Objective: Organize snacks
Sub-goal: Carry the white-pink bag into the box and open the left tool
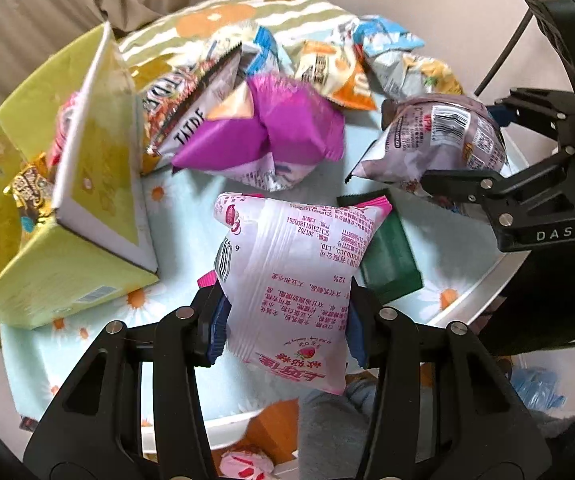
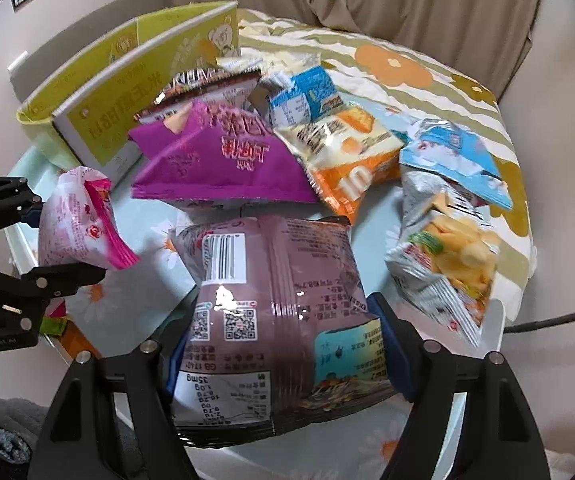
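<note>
My left gripper [image 1: 285, 320] is shut on a pink-and-white snack packet [image 1: 291, 276], held above the table; the packet also shows in the right wrist view [image 2: 75, 220], between the left gripper's fingers [image 2: 63, 274]. My right gripper [image 2: 277, 344] is shut on a mauve snack bag [image 2: 275, 320]; the bag also shows in the left wrist view [image 1: 443, 140]. A yellow-green cardboard box [image 1: 67, 216] stands open at the left with a few snacks inside; it also shows in the right wrist view [image 2: 127, 92]. A magenta bag [image 1: 271, 128] lies in the pile's middle.
Several snack bags lie in a pile: an orange one [image 2: 351, 160], blue ones [image 2: 459, 160], a silver one [image 2: 443, 256]. A dark green packet [image 1: 387, 256] lies flat on the flowered tablecloth [image 1: 175, 200]. The white table edge [image 1: 483, 292] curves at the right. Curtains hang behind.
</note>
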A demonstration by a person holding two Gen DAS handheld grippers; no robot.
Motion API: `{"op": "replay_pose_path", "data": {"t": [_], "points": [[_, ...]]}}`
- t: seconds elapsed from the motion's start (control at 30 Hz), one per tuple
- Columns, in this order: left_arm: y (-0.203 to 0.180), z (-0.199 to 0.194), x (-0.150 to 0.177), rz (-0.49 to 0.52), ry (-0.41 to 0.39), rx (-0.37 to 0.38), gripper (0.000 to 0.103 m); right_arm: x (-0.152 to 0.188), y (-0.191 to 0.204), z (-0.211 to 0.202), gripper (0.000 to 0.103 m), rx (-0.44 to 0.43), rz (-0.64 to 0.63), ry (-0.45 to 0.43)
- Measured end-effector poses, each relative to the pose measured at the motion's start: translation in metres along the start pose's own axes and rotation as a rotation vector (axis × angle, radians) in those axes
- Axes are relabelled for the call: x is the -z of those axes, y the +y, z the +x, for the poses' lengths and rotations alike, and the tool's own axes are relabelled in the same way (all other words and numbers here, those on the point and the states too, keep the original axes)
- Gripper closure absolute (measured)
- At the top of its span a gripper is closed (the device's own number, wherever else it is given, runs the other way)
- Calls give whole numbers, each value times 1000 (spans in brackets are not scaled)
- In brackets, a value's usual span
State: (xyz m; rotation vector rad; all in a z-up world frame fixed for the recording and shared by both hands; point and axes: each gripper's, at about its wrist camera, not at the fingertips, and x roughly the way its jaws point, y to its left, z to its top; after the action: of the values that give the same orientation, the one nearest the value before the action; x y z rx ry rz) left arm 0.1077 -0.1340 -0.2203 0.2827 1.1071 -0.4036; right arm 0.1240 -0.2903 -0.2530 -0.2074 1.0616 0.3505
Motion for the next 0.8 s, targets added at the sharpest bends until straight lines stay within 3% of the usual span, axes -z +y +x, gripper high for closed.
{"op": "replay_pose_path", "data": {"t": [0.4,0.67,0.8], "points": [[16,-78,-14,-118,-120,-44,60,-25,10,-69,30,-3,-5,-135],[90,-119,-21,-226,-207,-105,59,-76,56,-95,30,-5,-40,-235],[139,-126,-23,-266,-214,-129,59,-112,88,-93,30,-15,-47,-269]]}}
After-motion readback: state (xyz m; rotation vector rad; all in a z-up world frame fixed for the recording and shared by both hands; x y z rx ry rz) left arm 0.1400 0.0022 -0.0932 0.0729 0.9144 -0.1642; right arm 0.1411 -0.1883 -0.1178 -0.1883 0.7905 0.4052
